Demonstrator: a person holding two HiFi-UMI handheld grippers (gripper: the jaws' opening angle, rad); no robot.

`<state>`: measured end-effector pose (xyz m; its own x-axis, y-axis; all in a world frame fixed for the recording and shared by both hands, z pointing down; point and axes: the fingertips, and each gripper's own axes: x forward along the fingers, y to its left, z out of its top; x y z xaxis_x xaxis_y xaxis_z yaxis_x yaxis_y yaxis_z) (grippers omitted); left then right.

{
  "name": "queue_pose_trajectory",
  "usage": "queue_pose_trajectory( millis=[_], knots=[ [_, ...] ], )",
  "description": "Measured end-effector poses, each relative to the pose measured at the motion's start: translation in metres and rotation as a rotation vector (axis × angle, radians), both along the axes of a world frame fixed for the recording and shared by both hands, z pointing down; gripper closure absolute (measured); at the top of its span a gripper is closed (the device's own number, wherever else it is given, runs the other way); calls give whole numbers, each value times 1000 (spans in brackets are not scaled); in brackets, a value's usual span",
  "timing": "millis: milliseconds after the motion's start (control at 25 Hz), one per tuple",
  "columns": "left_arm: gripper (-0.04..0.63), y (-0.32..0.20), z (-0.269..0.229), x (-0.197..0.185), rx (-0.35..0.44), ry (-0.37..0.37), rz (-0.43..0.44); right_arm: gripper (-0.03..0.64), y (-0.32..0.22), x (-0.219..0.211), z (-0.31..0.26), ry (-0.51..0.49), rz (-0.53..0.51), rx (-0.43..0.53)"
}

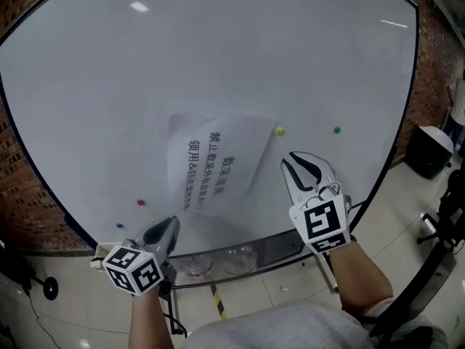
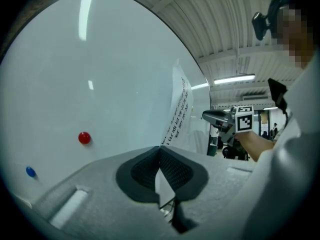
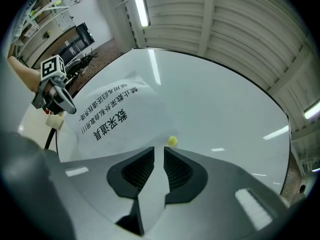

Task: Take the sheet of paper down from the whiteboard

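Brick wall (image 1: 16, 195) frames the large whiteboard (image 1: 218, 49), where the printed sheet of paper (image 1: 218, 158) sits near the whiteboard's middle, a yellow magnet (image 1: 280, 131) at its upper right corner. Low on the whiteboard, the left hand-held gripper (image 1: 173, 222) has its jaws together on the sheet's lower corner, which stands off the whiteboard's face. The right hand-held gripper (image 1: 291, 158), jaws slightly apart and empty, points at the whiteboard just short of the yellow magnet. A green magnet (image 1: 336, 130) sits toward the whiteboard's right edge.

Blurred sheet (image 1: 218, 162) — its smaller print too small to read.
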<state>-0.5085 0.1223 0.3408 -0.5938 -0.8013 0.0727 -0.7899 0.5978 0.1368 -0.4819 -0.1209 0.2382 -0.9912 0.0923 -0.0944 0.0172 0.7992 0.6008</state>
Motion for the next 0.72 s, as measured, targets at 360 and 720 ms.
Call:
queue_pose_trajectory(
  millis=[360, 720],
  knots=[
    [594, -4, -11, 35, -10, -13, 52, 615, 18, 19, 40, 164, -42, -36],
    [594, -58, 10, 194, -38, -29, 81, 615, 5, 181, 105, 317, -171, -180]
  ],
)
